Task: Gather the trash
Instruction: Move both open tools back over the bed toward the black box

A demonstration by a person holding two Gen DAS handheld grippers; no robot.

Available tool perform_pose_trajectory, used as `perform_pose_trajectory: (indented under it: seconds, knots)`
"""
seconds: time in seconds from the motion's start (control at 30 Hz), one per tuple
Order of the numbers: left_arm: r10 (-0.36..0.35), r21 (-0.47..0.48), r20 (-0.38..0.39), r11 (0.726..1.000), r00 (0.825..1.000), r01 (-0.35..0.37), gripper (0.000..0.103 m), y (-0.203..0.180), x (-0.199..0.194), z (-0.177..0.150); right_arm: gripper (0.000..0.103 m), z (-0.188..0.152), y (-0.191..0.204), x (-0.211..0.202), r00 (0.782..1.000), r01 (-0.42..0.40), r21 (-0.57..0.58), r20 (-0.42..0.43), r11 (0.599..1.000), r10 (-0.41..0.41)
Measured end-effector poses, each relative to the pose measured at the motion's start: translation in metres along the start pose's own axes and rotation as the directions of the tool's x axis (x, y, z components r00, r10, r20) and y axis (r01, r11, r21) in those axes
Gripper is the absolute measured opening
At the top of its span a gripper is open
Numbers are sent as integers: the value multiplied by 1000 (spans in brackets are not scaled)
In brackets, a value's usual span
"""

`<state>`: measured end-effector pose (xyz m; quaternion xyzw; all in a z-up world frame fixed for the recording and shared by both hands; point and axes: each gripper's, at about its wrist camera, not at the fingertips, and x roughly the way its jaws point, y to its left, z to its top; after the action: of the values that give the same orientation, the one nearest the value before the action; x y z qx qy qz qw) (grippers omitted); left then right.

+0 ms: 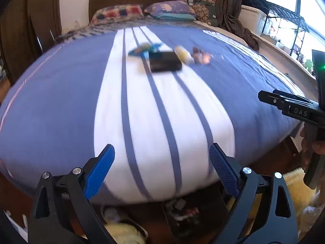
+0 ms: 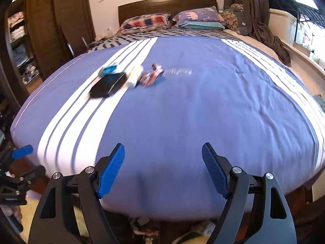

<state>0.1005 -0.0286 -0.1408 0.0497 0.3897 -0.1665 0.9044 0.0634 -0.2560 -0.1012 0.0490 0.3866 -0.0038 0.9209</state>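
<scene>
Several small items lie together mid-bed on the blue cover with white stripes (image 1: pixel 61 105): a blue wrapper (image 1: pixel 145 48) (image 2: pixel 109 70), a flat black box (image 1: pixel 165 61) (image 2: pixel 107 85), a pale yellow-white bottle (image 1: pixel 183 55) (image 2: pixel 135 76) on its side, a crumpled brown-pink wrapper (image 1: pixel 200 56) (image 2: pixel 151 77) and a clear plastic scrap (image 2: pixel 179 71). My left gripper (image 1: pixel 161 150) hangs over the foot of the bed, open and empty, far short of the items. My right gripper (image 2: pixel 163 148) is likewise open and empty, further right over plain blue fabric.
Pillows (image 2: pixel 146 23) and a dark headboard (image 2: pixel 168 5) are at the far end. A wardrobe (image 2: pixel 40 30) stands left, a shelf rack (image 1: pixel 288 20) by the window right. On the floor below the bed's foot sit a dark bin with scraps (image 1: pixel 182 209) and a yellow fluffy rug (image 1: pixel 296 187).
</scene>
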Motion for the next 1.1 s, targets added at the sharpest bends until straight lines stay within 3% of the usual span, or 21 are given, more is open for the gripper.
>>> perform_pose_trajectory:
  seconds: [0.2,0.4,0.57,0.73,0.83,0.97,1.1]
  knots:
    - [1,4,1,1000,1000,-1,92,-2,37,54,79,44,-7,43,1000,12,11,-15,1000,-12]
    - [33,-9,-59,999,998,-33,92,-8,98,96,79,82,-26,89,993,103,25,-61,994,-102]
    - [31,-32,-120,999,992,-35,92,-7,135,113,79,103,-33,129,985,122,35,-130,992,-117]
    - [35,-42,-133,998,991,-41,92,-5,157,128,80,118,-23,156,976,154,1,-157,988,-152]
    - [35,-51,-134,998,990,-42,92,-2,165,136,83,129,-22,169,972,165,15,-170,986,-160]
    - [37,-47,-136,998,990,-43,92,-1,174,145,93,137,-10,181,970,161,-7,-183,987,-160]
    - [36,-47,-138,998,990,-43,91,1,180,151,94,143,-5,189,971,159,1,-181,987,-156]
